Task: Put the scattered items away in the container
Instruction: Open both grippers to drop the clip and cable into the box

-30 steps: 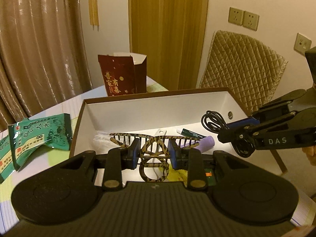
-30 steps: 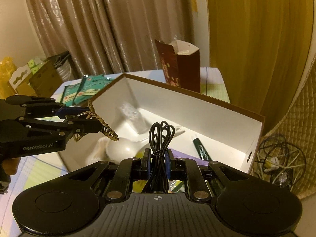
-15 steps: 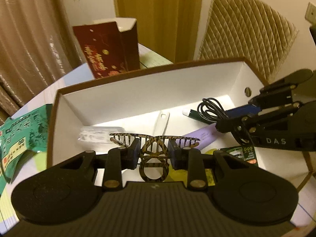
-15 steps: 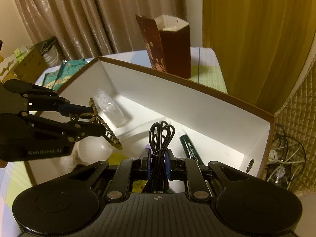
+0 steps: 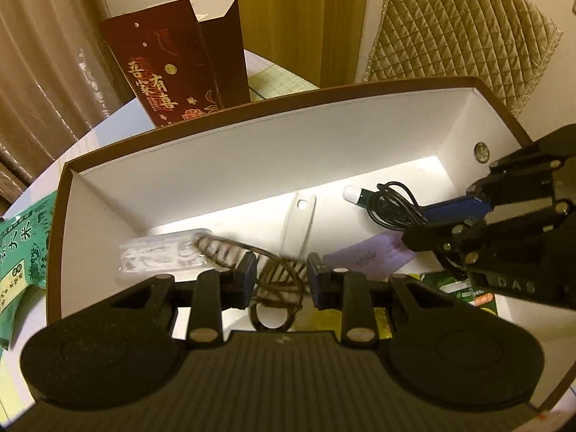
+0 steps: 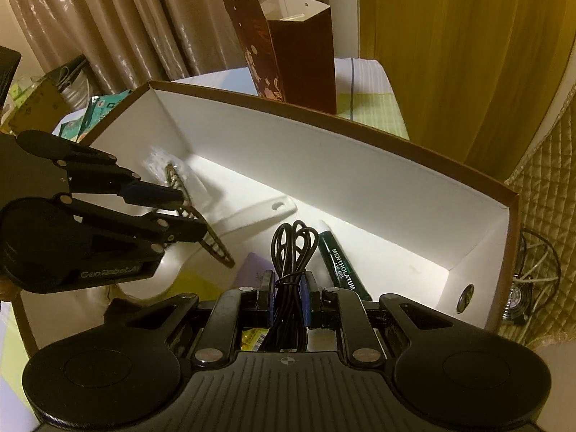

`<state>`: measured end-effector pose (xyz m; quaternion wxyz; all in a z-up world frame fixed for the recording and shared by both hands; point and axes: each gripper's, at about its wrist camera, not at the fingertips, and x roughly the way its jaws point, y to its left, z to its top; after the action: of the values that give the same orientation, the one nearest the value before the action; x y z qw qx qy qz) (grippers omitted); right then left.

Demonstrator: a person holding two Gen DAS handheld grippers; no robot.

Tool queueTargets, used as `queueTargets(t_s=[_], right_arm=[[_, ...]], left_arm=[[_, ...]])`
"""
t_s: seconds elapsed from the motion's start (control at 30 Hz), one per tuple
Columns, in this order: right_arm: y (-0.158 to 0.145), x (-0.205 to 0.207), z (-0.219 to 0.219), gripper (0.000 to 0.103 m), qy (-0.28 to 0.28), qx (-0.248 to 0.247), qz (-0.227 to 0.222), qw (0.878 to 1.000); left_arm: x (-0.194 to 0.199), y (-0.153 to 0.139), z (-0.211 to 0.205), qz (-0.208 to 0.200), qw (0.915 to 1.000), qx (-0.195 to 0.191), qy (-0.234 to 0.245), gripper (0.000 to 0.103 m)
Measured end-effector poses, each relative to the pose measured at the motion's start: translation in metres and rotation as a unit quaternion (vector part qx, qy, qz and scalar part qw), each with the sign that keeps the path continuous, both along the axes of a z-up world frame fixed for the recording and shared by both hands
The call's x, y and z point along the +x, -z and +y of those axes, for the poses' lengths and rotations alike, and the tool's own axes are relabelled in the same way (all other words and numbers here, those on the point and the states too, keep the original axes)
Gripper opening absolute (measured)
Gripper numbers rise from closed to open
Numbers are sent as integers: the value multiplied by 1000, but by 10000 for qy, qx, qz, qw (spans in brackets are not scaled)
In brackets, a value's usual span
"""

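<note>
The left claw (image 5: 281, 276) has its pads apart, and the striped hair clip (image 5: 277, 273) lies blurred between them, so I cannot tell if it is gripped. The right claw (image 6: 287, 289) is clenched on the black cable (image 6: 292, 252). Both are inside the white box (image 5: 252, 158). Beyond them lie a white shoehorn (image 5: 298, 223), a green tube (image 6: 338, 262) and a clear packet (image 5: 162, 257). Behind the box stands a dark red bag (image 5: 180, 61) on the counter (image 6: 374, 108).
</note>
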<state>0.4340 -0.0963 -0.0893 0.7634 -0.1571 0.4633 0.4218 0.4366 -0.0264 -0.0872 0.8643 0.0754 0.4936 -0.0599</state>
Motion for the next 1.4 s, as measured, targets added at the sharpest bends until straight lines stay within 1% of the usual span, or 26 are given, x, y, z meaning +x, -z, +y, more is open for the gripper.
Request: queueTargets(t_s=[0.13,0.2,0.3,0.4,0.47,0.53,0.57,0.6,0.67,0.7,0.8,0.87,0.93,1.0,1.07,1.3,1.4], right_arm=[[0,1,1,11,8,11,23,10000],[0,1,2,11,10,6,19,10000],[-1,0,4,11,10,30,20,10000],[-3,-3,5,11,-60,97,-45,9999],[-4,-5,6,13,-103,99,-136,9998],[-5,-7,6,31,-161,69,-199,9996],[-6,-9,4,54,-173,49,-262,9995],[-7,-11,3,71,-165,33,-372,9992],[-9,-13,-1,77,-201,66,-512,9985],[-9,-15,-2,83,-226,54,-503,9985],[-12,-20,-7,92,-312,5,-503,9982],[-17,-28,-10,98,-397,15,-573,9976],[-20,-36,-14,101,-412,22,-662,9970],[-22,-42,-17,101,-393,69,-669,9970],[-24,-48,-20,101,-295,97,-663,9973],[-32,-69,-34,101,44,178,-764,9969],[-37,-80,-39,101,192,144,-990,9948]], left_arm=[[-1,-2,-2,-66,9999,68,100,33],[-2,-3,-1,-74,9999,75,117,33],[-3,-4,-1,-76,9998,113,113,39],[-3,-5,0,-64,9998,154,88,46],[-5,-5,0,-62,9998,172,65,58],[-6,-6,2,-38,9999,122,35,64],[-7,-6,3,-39,9999,125,-7,66],[-8,-7,3,-45,9999,150,-36,67],[-11,-8,4,-51,9998,166,-33,68],[-13,-8,5,-57,9998,188,-36,69],[-19,-12,4,-109,9996,253,-53,76],[-23,-16,3,-159,9995,275,-67,83],[-30,-21,2,-230,9992,307,-92,87],[-36,-26,1,-319,9988,348,-142,91],[-43,-32,0,-418,9981,386,-219,97],[-70,-53,2,-816,9934,678,-428,102],[-86,-64,0,-1068,9900,812,-437,102]])
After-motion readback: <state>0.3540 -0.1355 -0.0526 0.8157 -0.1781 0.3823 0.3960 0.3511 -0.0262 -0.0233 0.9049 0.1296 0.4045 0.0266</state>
